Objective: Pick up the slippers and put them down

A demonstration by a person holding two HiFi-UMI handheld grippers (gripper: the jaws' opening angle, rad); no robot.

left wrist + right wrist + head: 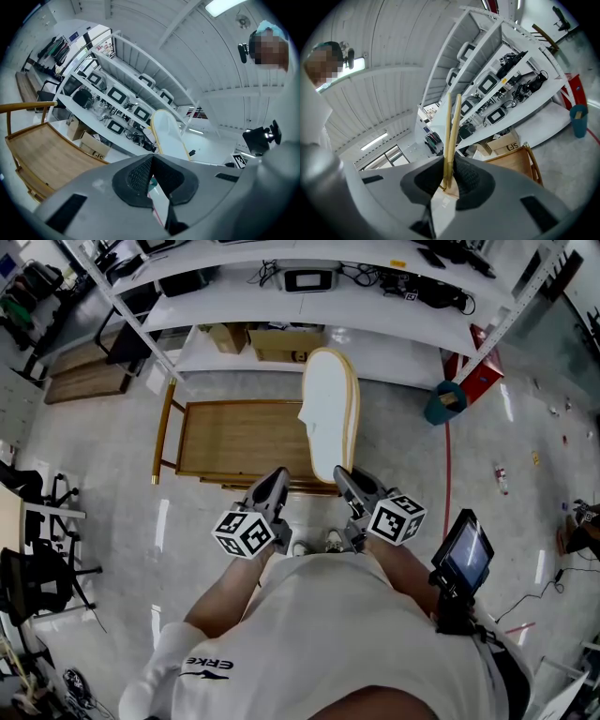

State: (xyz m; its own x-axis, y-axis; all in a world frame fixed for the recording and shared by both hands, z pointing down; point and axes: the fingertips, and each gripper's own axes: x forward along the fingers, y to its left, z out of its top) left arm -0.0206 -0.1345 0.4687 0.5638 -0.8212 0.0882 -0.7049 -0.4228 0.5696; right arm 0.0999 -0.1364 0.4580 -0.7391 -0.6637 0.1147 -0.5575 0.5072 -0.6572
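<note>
right tongs [343,476] clamped on near end of slippers [330,409], pair pressed flat together, sticking out in air over wooden tabletop [234,439]. left tongs [277,476] closed, empty, just beside. likely light, thin foam, bendy; end grip looks ok.

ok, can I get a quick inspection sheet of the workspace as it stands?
Surface: low wooden table, nothing seen on its visible top.
Job's things: slippers, pair pressed together, held upright over the table's right end.
Clutter: cardboard boxes under the shelves; teal bin on the floor.
Grippers: right gripper clamped on the slippers; left gripper jaws together, empty.
Cables: cables tangled among devices on the shelves.
Surroundings: office chairs at left; screen at right.
</note>
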